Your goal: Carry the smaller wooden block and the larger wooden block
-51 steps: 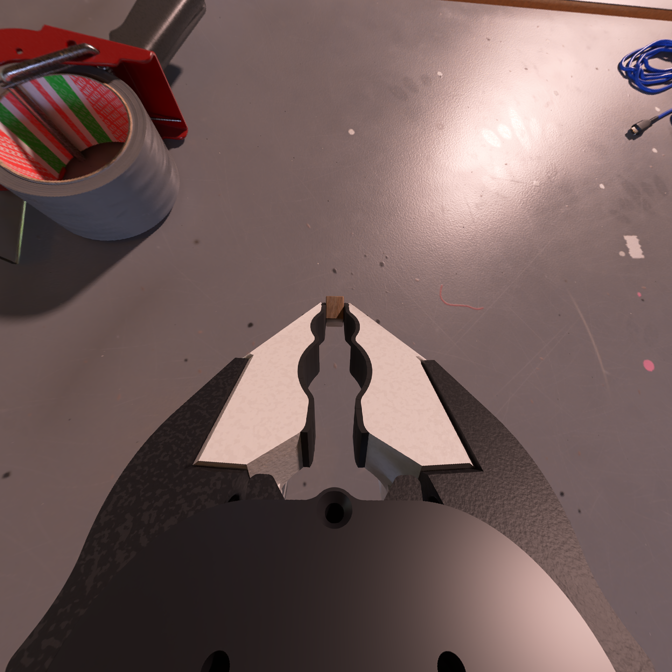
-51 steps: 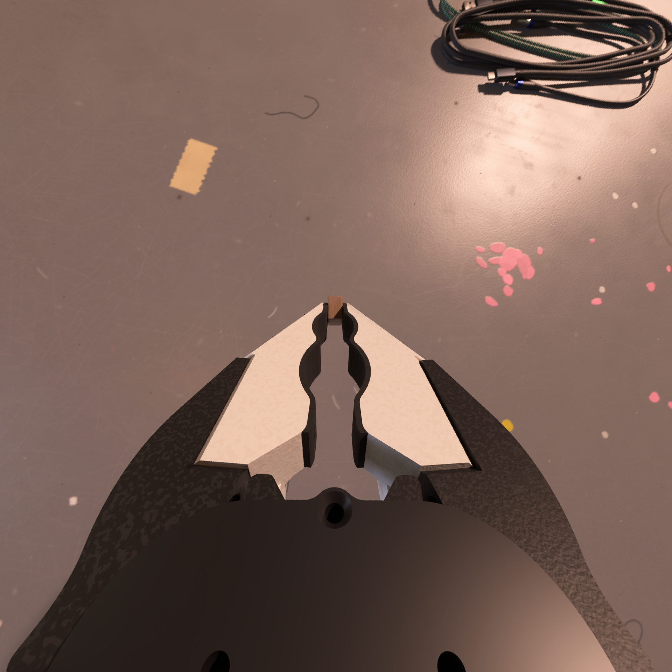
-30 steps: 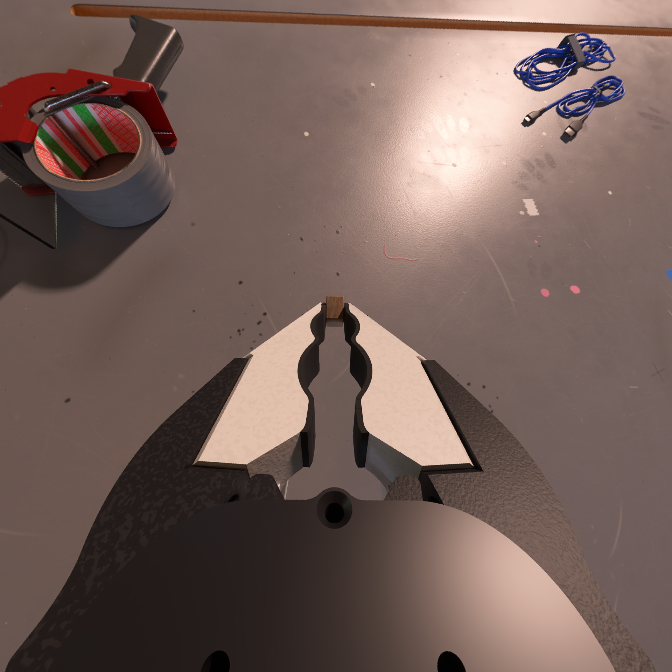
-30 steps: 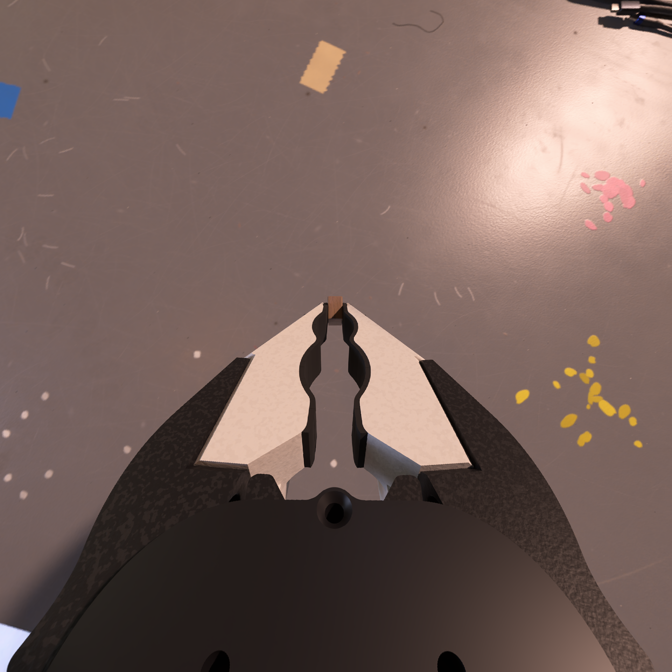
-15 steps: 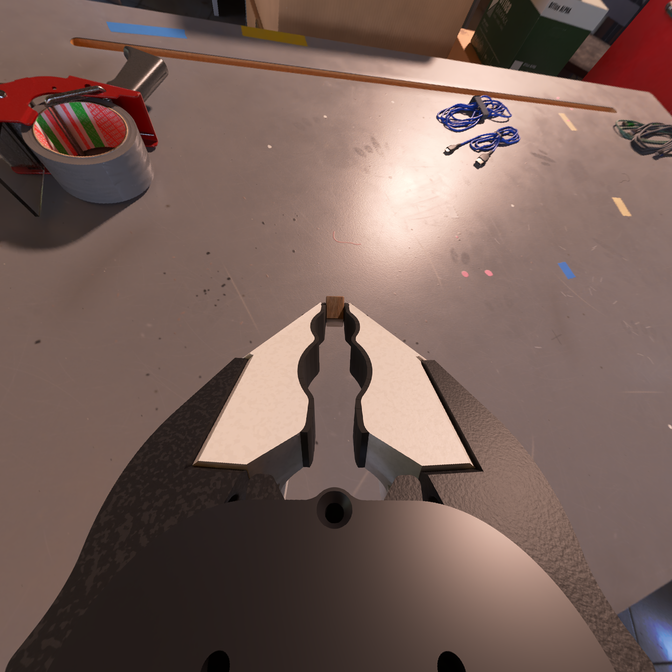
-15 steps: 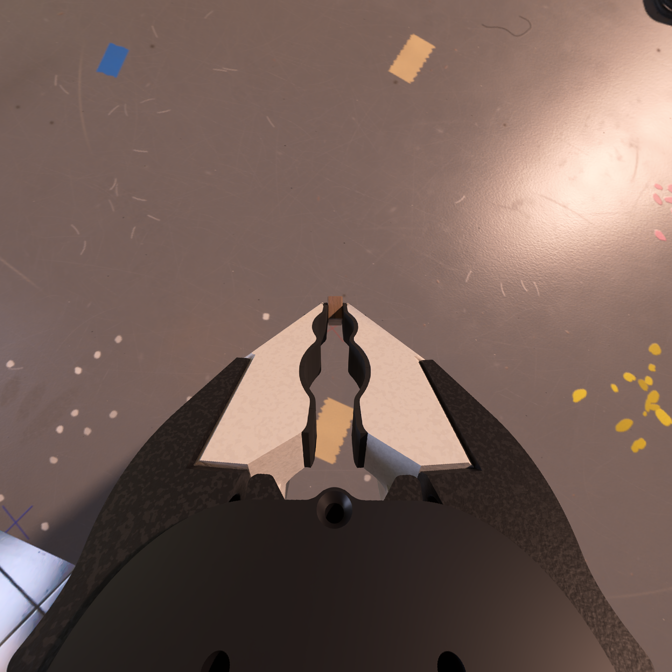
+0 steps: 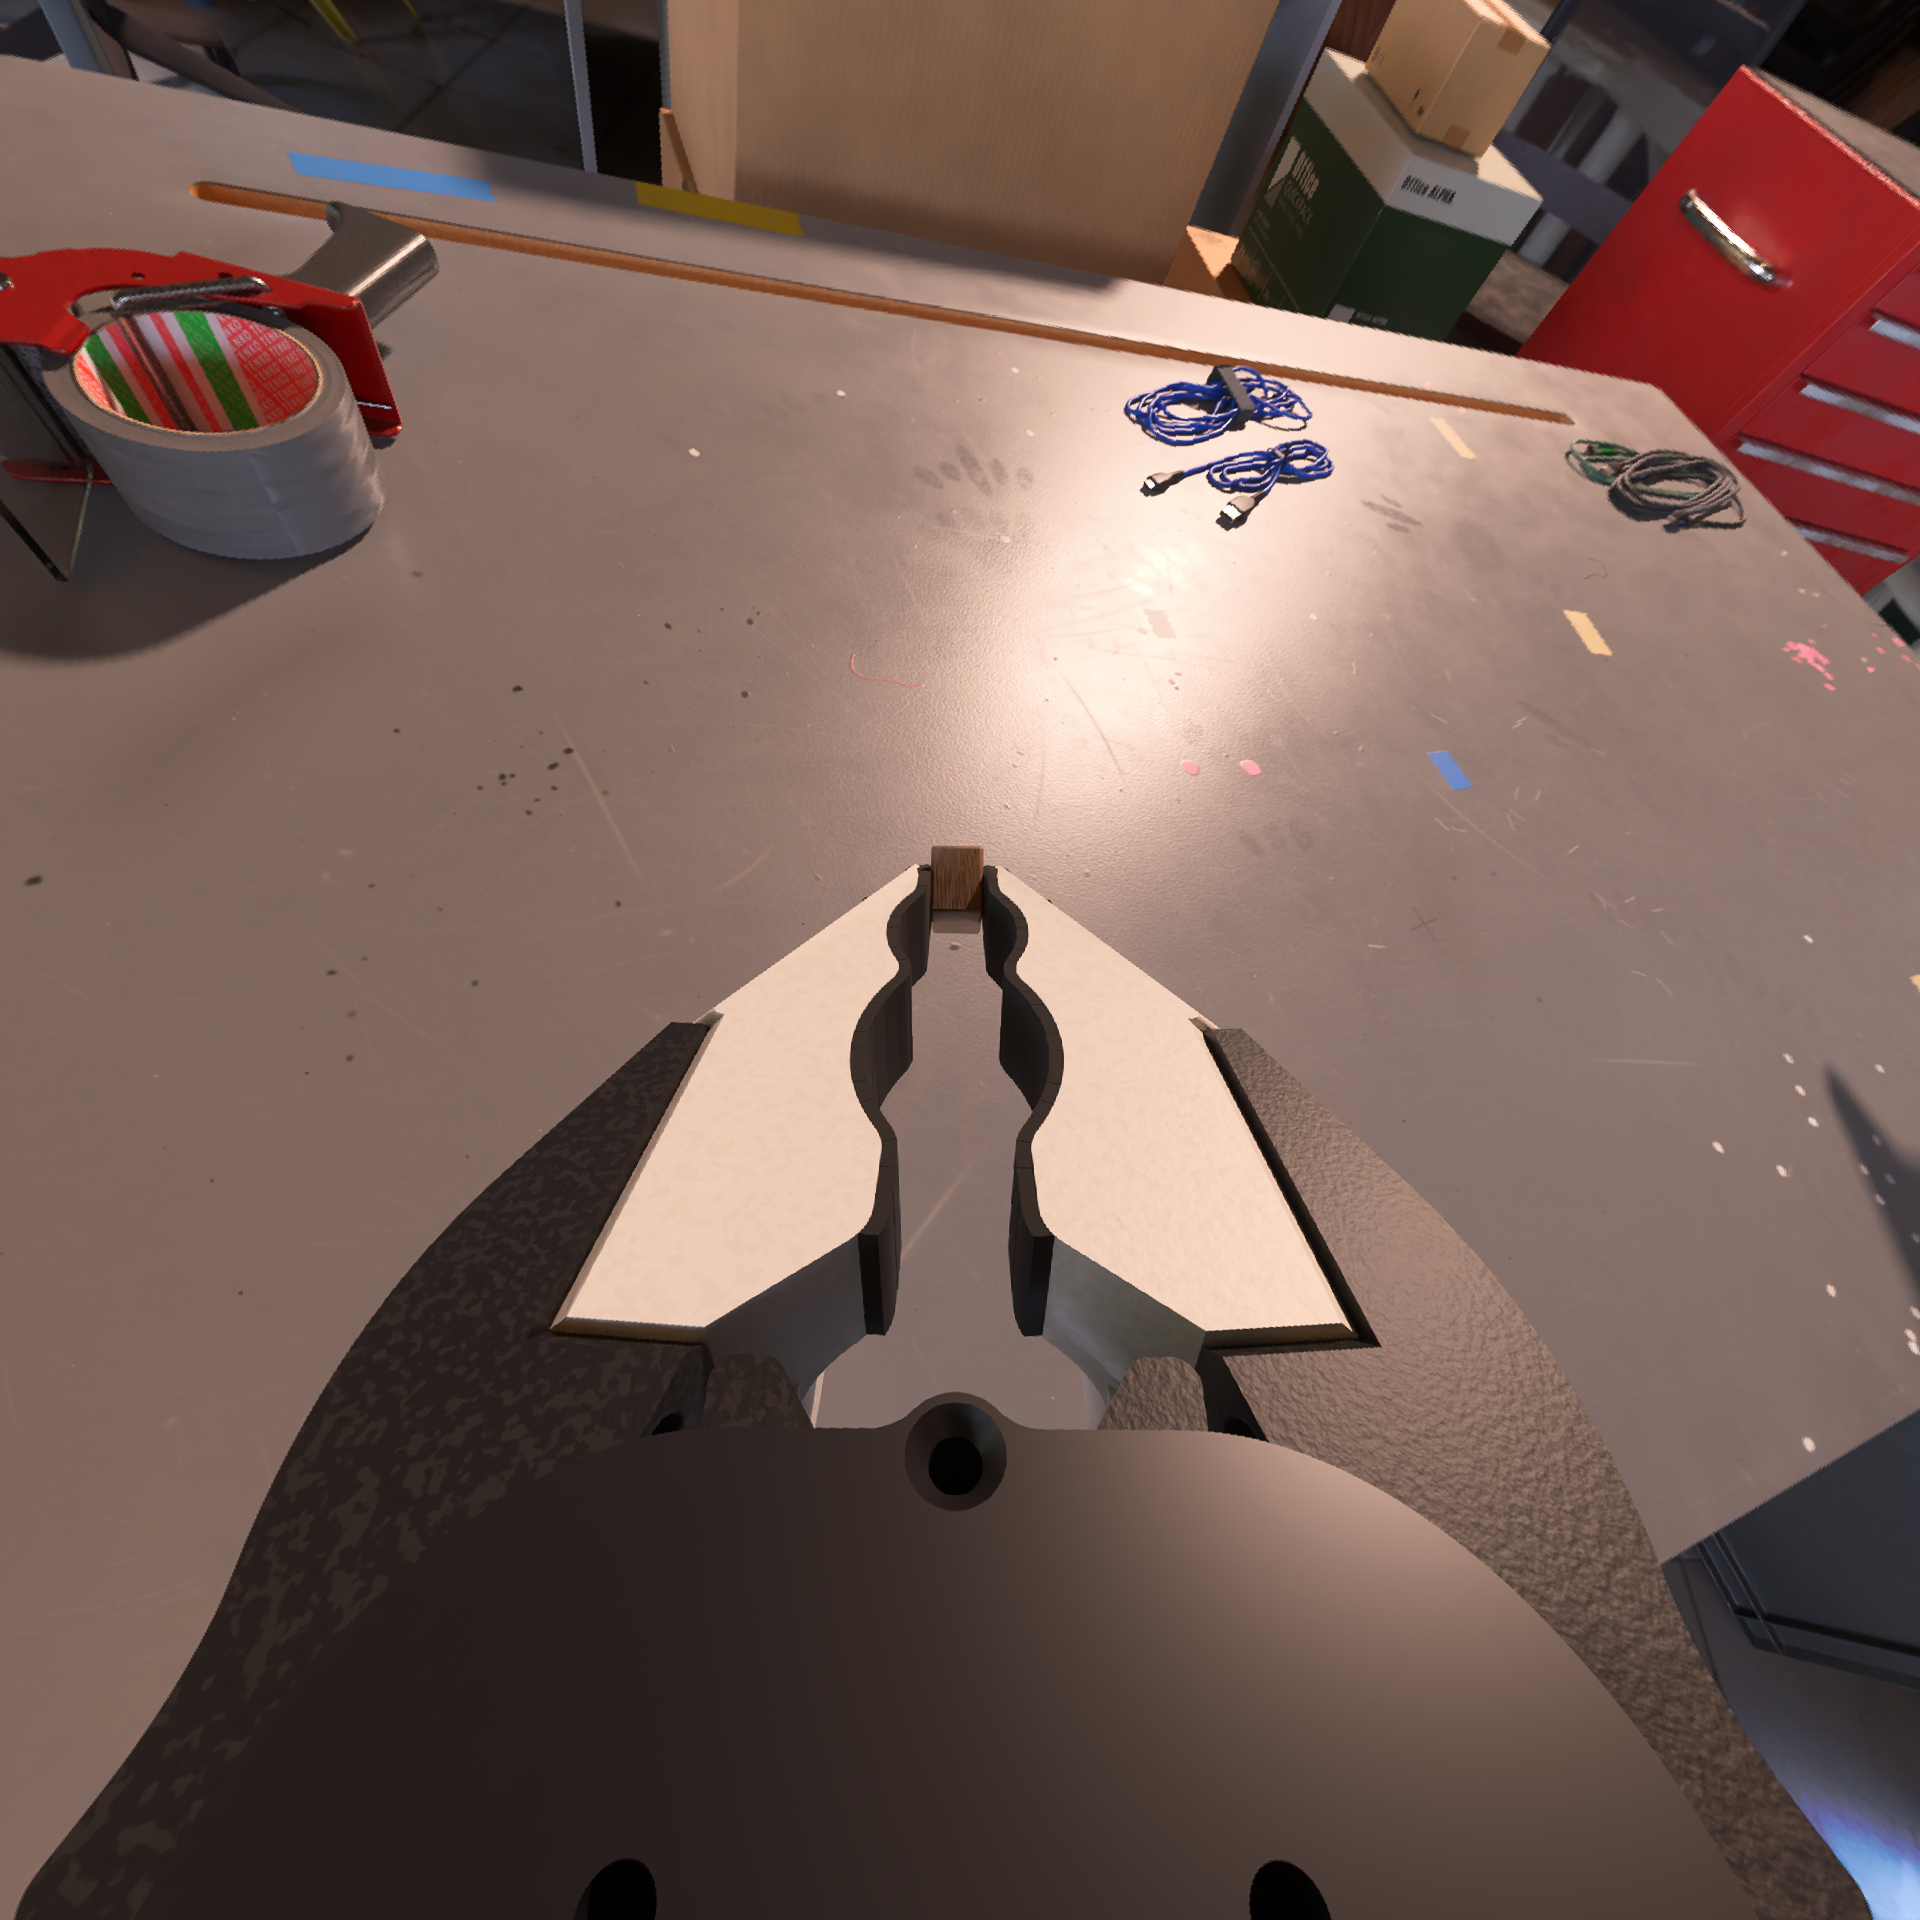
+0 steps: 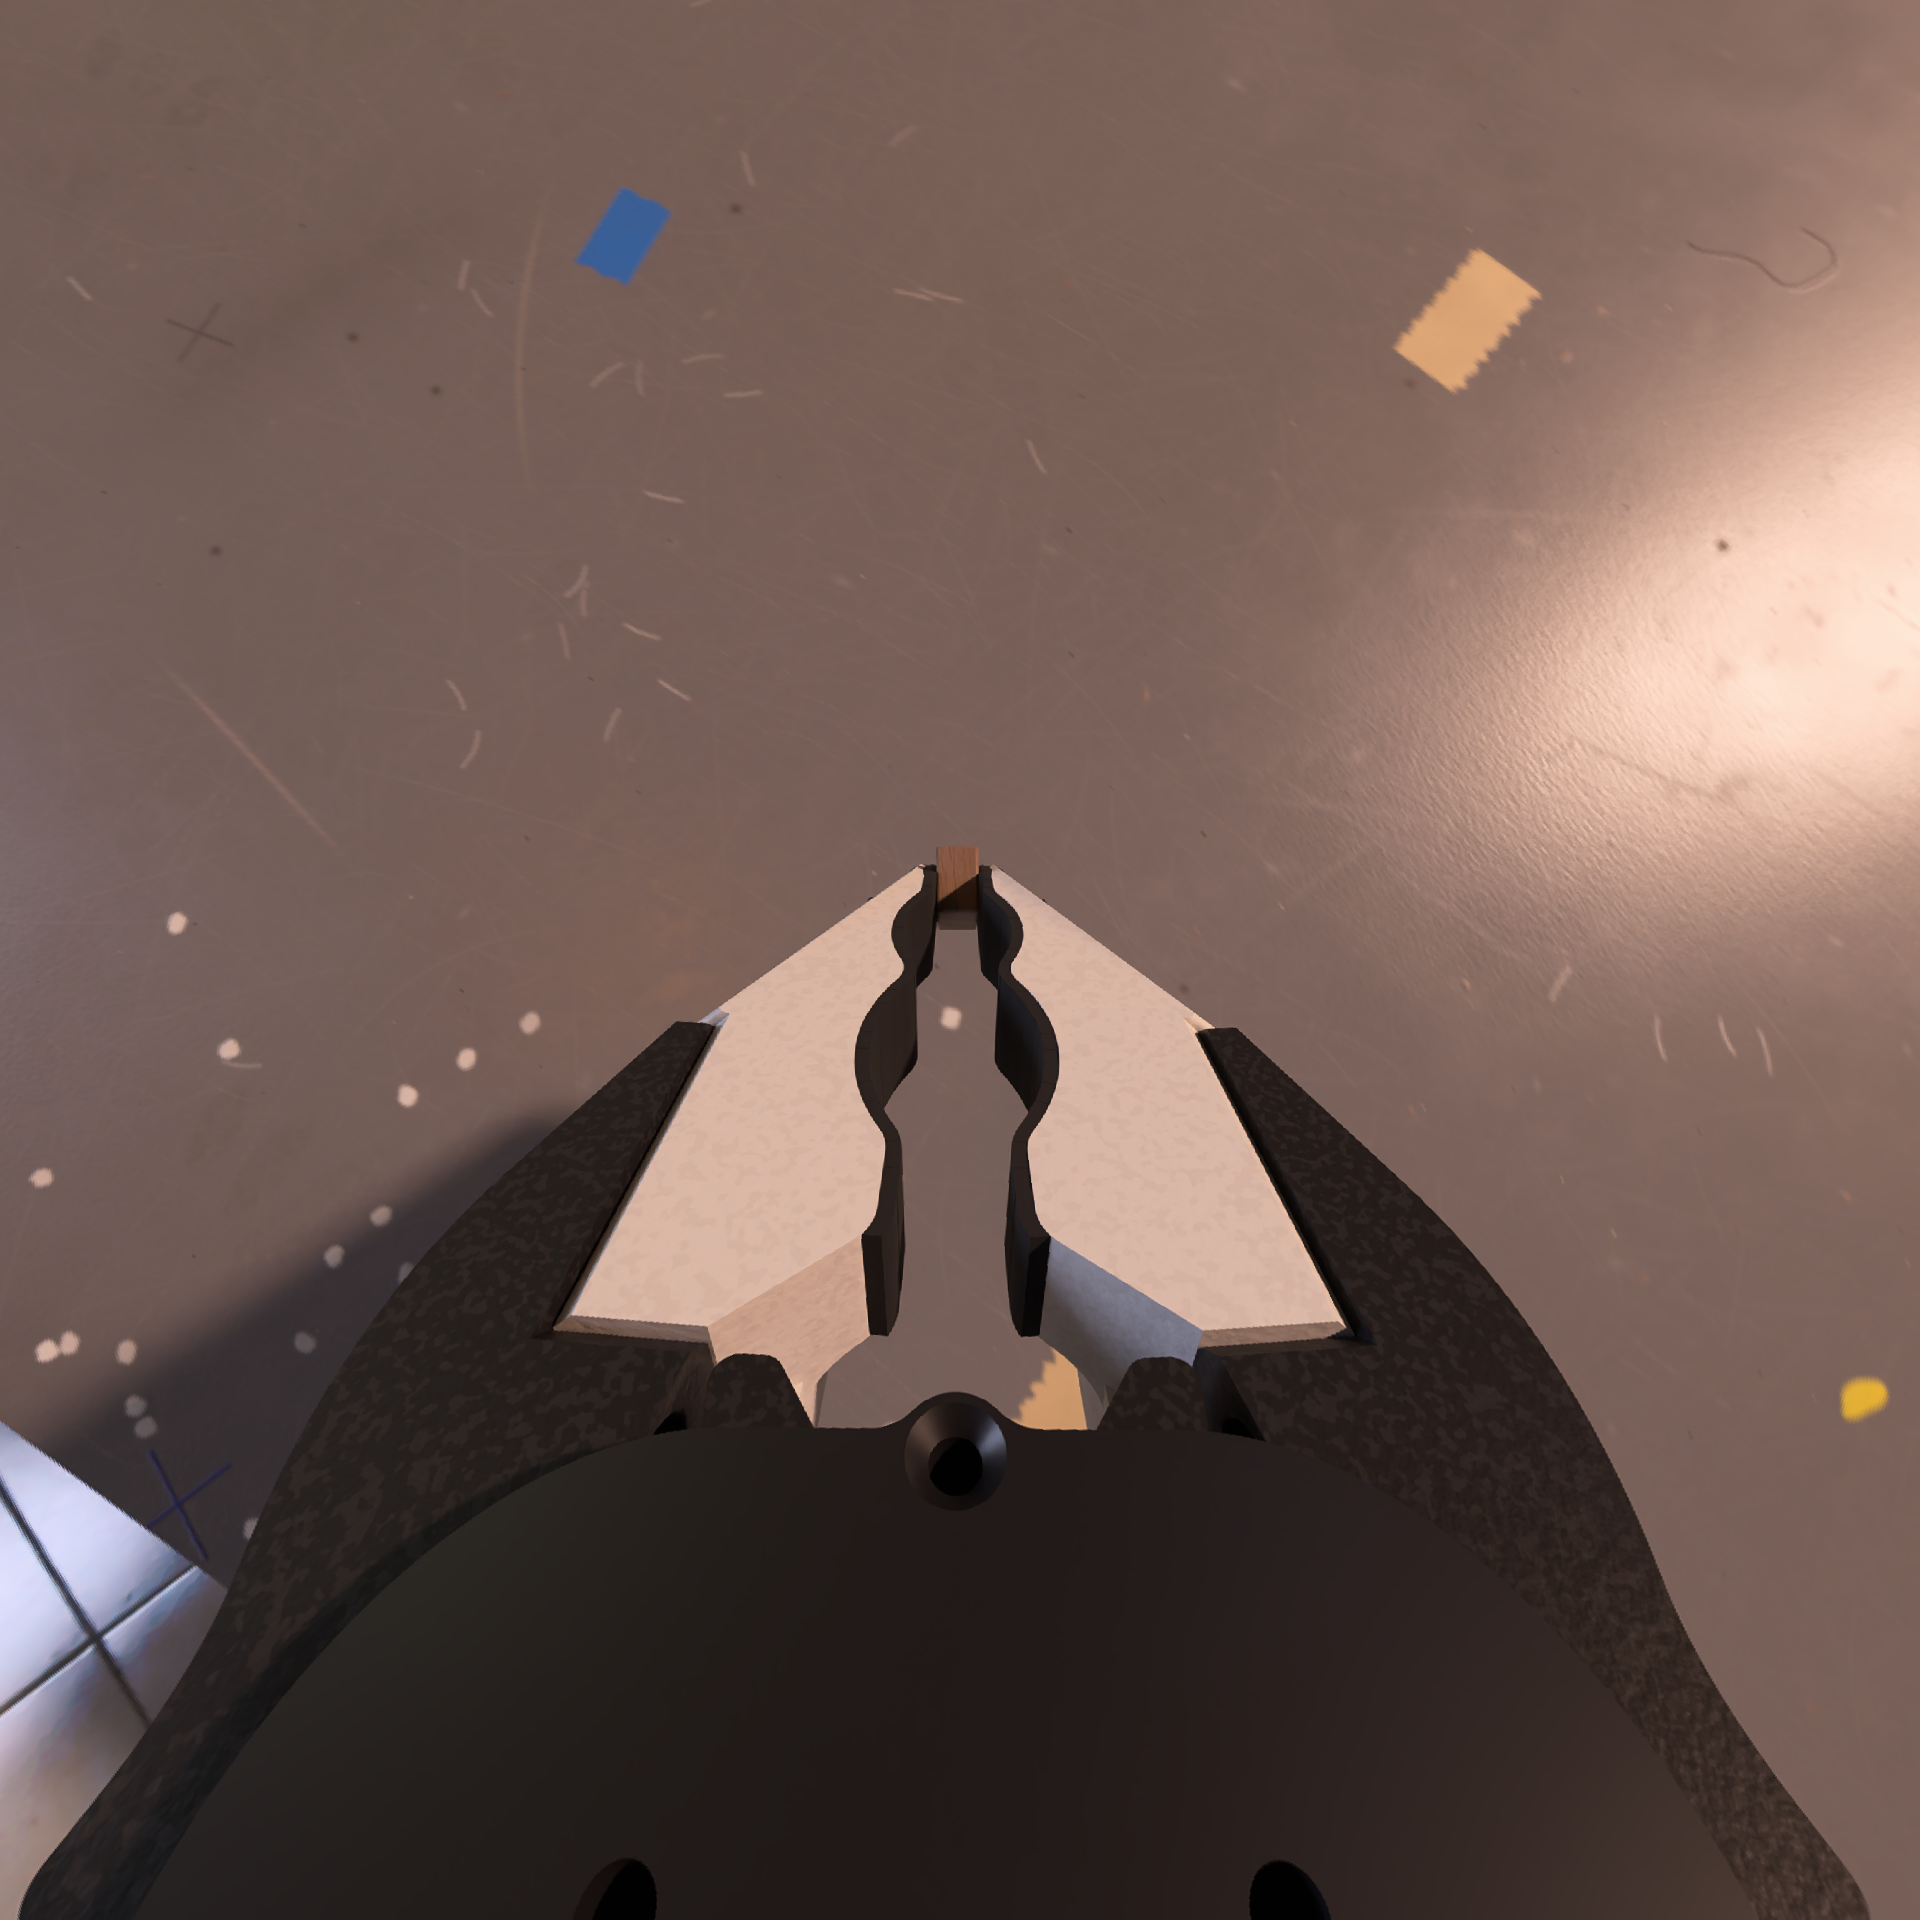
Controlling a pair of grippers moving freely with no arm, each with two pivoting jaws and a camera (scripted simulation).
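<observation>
In the left wrist view my left gripper (image 7: 956, 885) is shut on a small brown wooden block (image 7: 957, 871), pinched at the fingertips and held above the grey table (image 7: 727, 727). In the right wrist view my right gripper (image 8: 956, 885) is shut on a narrower, lighter wooden block (image 8: 956, 864), also held above the table (image 8: 1039, 520). Only the top end of each block shows between the tips. The block in the left gripper looks the wider of the two.
A red tape dispenser with a grey roll (image 7: 197, 416) stands far left. Blue cables (image 7: 1226, 436), a grey cable (image 7: 1662, 483) and a thin wooden rod (image 7: 831, 296) lie at the back. A red drawer cabinet (image 7: 1787, 312) and boxes (image 7: 966, 114) stand beyond. Tiled floor (image 8: 62, 1621) shows past the table's corner.
Both grippers stay shut on their blocks. The left view has risen and tilted up, showing the table's far edge and room. The right gripper has drifted toward the table's corner.
</observation>
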